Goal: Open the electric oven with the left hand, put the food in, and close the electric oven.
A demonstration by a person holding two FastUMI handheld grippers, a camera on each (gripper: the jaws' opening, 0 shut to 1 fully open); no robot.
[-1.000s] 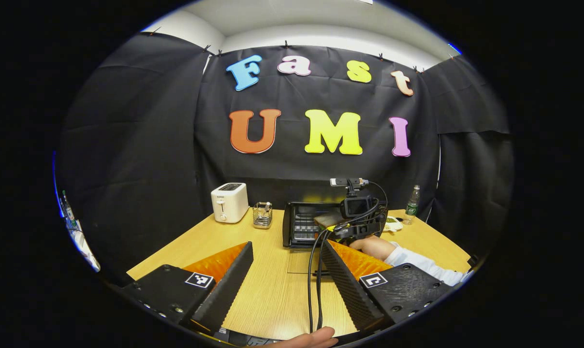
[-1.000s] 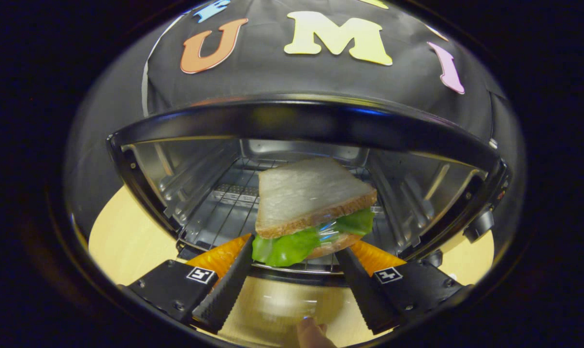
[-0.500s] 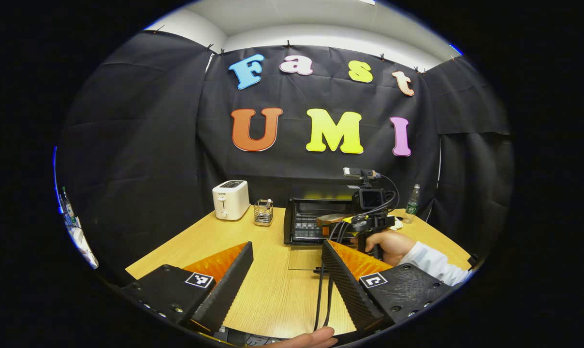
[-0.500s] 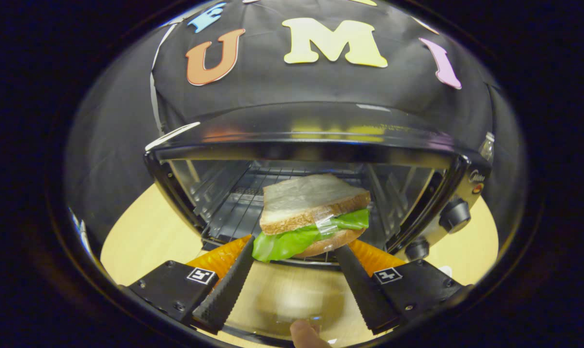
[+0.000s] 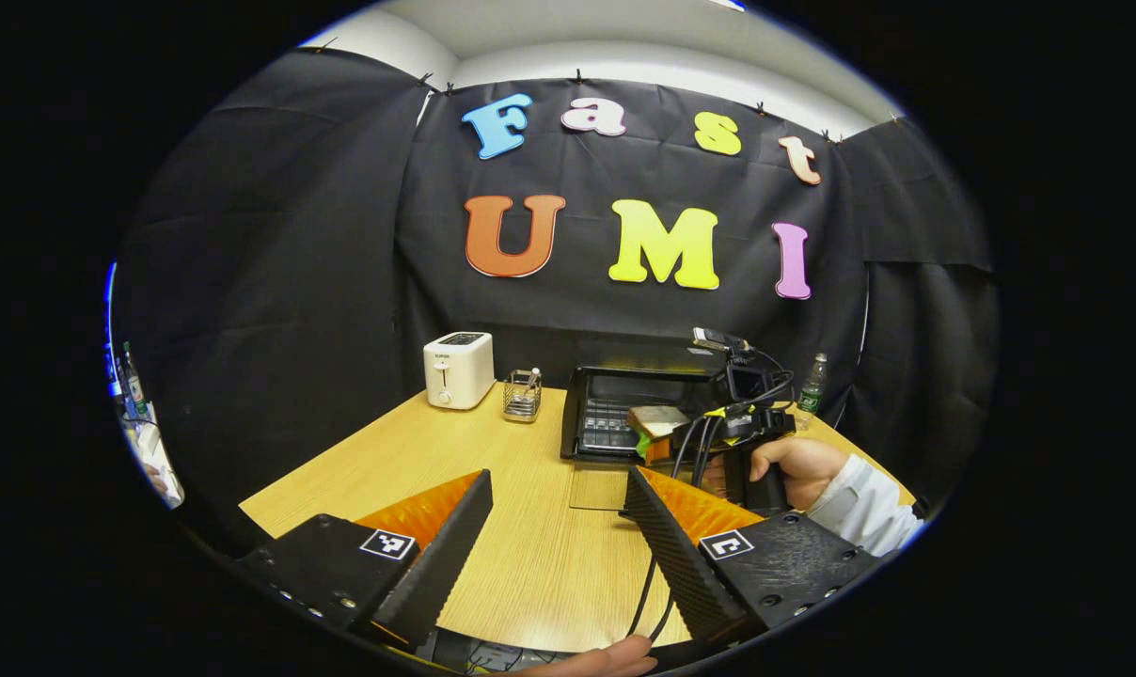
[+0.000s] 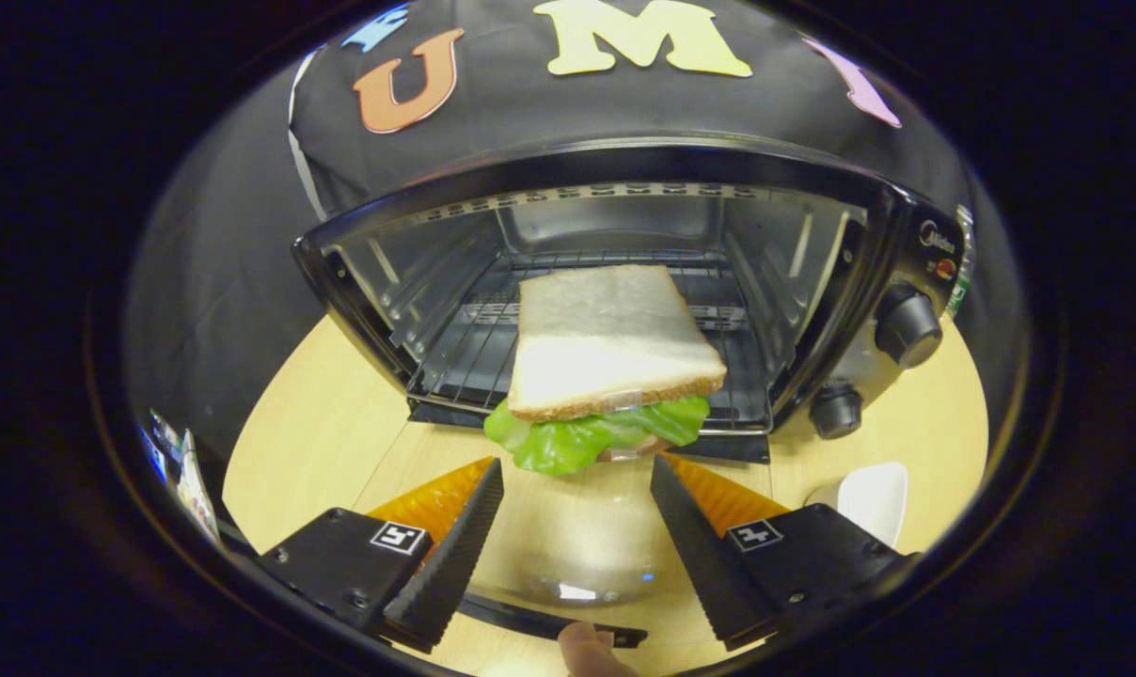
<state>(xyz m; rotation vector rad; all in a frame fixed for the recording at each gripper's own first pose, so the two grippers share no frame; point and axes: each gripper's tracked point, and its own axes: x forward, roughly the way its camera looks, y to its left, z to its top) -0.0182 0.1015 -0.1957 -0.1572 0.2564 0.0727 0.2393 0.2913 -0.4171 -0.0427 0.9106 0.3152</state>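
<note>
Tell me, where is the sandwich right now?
In the right gripper view the sandwich sits at the front edge of the open oven, half on its rack, just ahead of the open hand-held gripper.

no print reads clearly — the toaster [image 5: 458,369] logo and oven [image 6: 907,282] badge are too small.

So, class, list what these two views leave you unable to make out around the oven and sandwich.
Sandwich underside, right gripper view: its own bread hides how much rests on the rack.
Dial markings, right gripper view: too small, blurred.
Bottle contents, left gripper view: too small.
Oven right side, left gripper view: behind the hand.
</note>
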